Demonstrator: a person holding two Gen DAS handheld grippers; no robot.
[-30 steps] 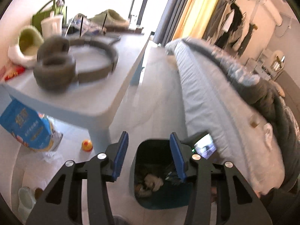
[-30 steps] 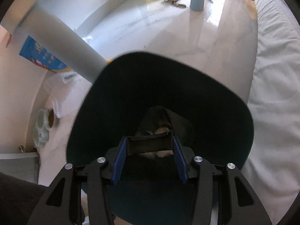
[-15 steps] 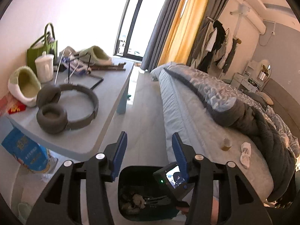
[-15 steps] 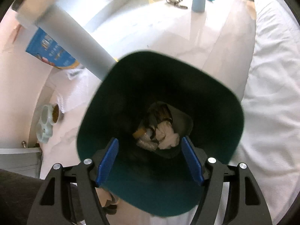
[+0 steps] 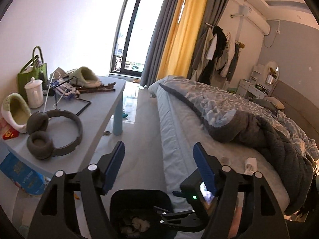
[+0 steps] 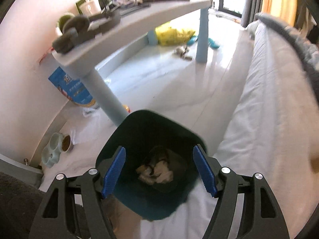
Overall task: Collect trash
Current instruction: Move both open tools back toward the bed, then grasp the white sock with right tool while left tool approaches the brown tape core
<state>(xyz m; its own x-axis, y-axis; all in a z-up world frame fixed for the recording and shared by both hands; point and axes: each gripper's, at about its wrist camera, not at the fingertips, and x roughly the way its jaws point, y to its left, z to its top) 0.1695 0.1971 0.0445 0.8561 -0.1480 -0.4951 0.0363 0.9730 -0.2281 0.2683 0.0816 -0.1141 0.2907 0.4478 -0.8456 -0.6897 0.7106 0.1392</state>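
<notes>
Right wrist view: the right gripper [image 6: 159, 174] is hanging wide apart and empty above the bin [image 6: 151, 163], as the left gripper [image 5: 159, 169], empty too, is opening.

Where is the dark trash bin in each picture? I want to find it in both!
Left wrist view: the trash bin sits at the bottom middle, on the floor below the open gripper fingers, crumpled paper inside.
Right wrist view: the trash bin fills the lower middle, seen from above between the blue finger pads.
Shared landmark: the grey headphones lying on the light table, left of the bin in both views.
</notes>
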